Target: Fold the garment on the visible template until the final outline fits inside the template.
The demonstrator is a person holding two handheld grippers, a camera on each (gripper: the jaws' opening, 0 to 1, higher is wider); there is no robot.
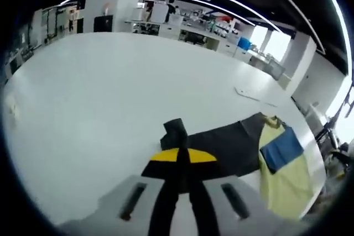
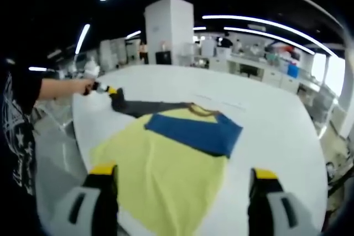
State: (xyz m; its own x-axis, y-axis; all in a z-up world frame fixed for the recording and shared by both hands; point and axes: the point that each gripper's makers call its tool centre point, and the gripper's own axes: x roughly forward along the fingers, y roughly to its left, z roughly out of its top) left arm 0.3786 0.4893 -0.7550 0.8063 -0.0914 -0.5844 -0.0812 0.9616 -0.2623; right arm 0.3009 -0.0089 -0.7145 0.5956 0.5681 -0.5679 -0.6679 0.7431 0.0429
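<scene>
The garment [image 2: 160, 178] lies flat on the white counter [image 2: 276, 131] straight ahead of my right hand-held gripper [image 2: 182, 192], its yellow body reaching back nearly between that gripper's jaws, a blue panel [image 2: 196, 131] folded across its far part and a dark sleeve [image 2: 149, 107] running out beyond that to my left. I keep the right hand-held gripper's jaws spread wide with nothing between them, hovering over the near hem, I think so it can pin or lift that edge once the sleeve comes in. My left hand-held gripper [image 1: 180, 183] is closed on the end of the dark sleeve [image 1: 221, 145]; from it the black cloth rises between the jaws and trails away to the right toward the yellow body [image 1: 285, 183] and the blue panel [image 1: 281, 151]. In the right gripper view I see that same left hand-held gripper [image 2: 108, 90] at the sleeve tip, held out at the end of my arm [image 2: 61, 88]. I judge the sleeve is stretched out like this to straighten it before it is folded across the body. I cannot make out any template outline on the counter, so I cannot tell how close the fit is. Beyond the counter's far edge stand desks and a white pillar [image 2: 168, 29].
</scene>
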